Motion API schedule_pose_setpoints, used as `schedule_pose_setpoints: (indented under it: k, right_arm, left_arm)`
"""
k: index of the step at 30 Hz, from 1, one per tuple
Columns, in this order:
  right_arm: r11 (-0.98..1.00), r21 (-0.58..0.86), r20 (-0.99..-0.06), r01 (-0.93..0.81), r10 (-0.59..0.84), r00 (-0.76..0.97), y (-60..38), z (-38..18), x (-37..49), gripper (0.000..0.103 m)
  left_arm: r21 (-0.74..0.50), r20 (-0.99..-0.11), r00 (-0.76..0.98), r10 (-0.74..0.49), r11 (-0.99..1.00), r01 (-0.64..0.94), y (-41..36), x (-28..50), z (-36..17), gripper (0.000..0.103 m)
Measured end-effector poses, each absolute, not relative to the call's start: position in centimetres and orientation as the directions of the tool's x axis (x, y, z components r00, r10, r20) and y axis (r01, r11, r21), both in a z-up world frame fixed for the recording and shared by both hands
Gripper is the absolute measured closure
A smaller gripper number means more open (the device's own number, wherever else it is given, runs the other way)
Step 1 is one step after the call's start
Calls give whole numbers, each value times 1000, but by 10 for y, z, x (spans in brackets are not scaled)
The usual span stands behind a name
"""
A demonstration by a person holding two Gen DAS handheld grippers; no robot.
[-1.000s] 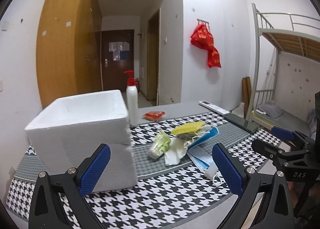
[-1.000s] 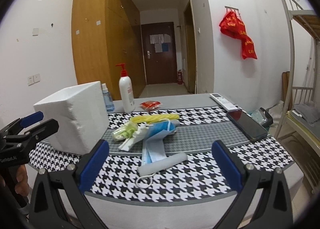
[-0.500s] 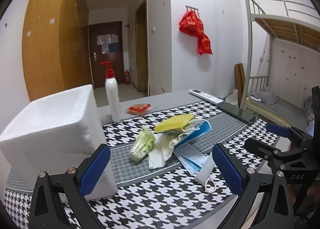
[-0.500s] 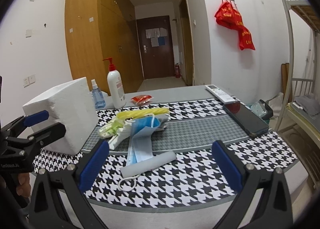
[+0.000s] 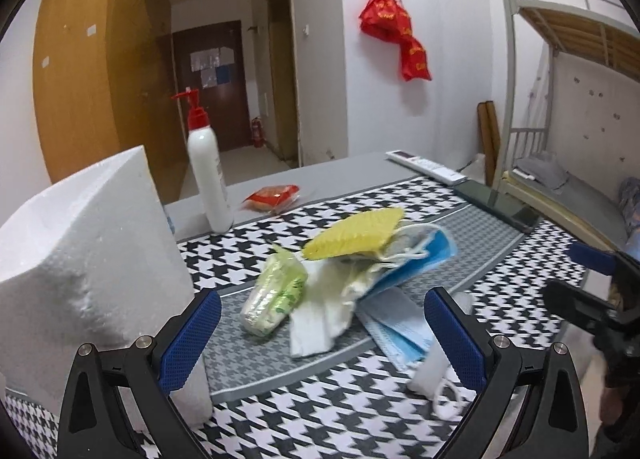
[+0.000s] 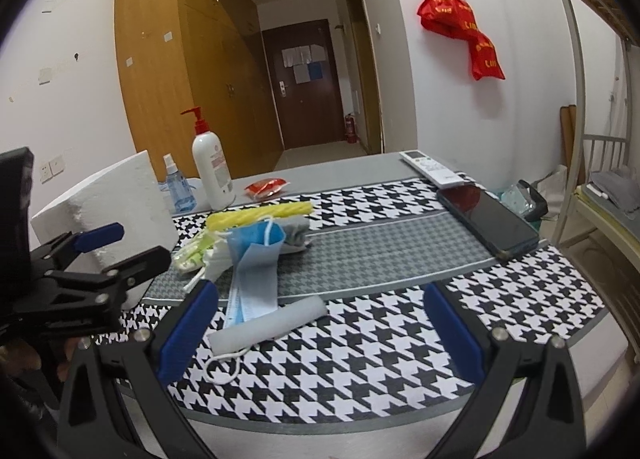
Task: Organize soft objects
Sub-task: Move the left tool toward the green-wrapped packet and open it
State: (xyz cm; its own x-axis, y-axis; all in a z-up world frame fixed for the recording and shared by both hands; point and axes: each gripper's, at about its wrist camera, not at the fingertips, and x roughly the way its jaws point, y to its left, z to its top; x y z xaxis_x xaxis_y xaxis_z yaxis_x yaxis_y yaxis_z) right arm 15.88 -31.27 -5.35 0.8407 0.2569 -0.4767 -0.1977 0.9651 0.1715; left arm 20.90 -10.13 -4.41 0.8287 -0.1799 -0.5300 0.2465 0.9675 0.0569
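The biggest change is in viewpoint: both cameras have closed in on the table (image 6: pixel 520 291), a surface under a black-and-white houndstooth cloth with a grey band. In the left wrist view the white foam box (image 5: pixel 88 259) has slid toward the left edge and now fills more of the frame, so the left tool (image 5: pixel 322 333) has swung right and forward from a second ago, toward the heap of soft things. That heap sits mid-table, just right of the box, and looks undisturbed, so the sorting has not yet begun; this reads as an approach, with the box as the likely destination.

The left tool's blue pads are spread wide with nothing between them, and they now frame the crumpled green-printed plastic packet (image 5: pixel 276 295) and the white folded tissue (image 5: pixel 320 323) beside it. The right tool (image 6: pixel 322 333) has also advanced; its pads are likewise spread and empty, and the rolled pale-grey cloth (image 6: pixel 268 323) lies just ahead of them, nearer than before.

Within the heap, the yellow ridged sponge cloth (image 5: pixel 356 235) lies on top, resting over the blue surgical masks (image 6: pixel 256 267), whose white ear loops trail forward toward the table's near edge. The packet touches the tissue on the heap's left side. Both the packet and the roll look light and compressible, so a gentle pinch should do.
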Motion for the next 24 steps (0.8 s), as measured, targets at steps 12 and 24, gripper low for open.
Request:
schedule_pose_setpoints:
  k: [12,24]
  right_arm:
    - [953,181,-506,-244,303,807,-306,-62,176,0]
    - [947,192,-529,-259,322,785,-305,-69,185,0]
  left_arm:
    - [81,-559,824,-89,984,162,-82,232,-53,1]
    - [68,-610,786,-98,982,175,-102,253,-59,9]
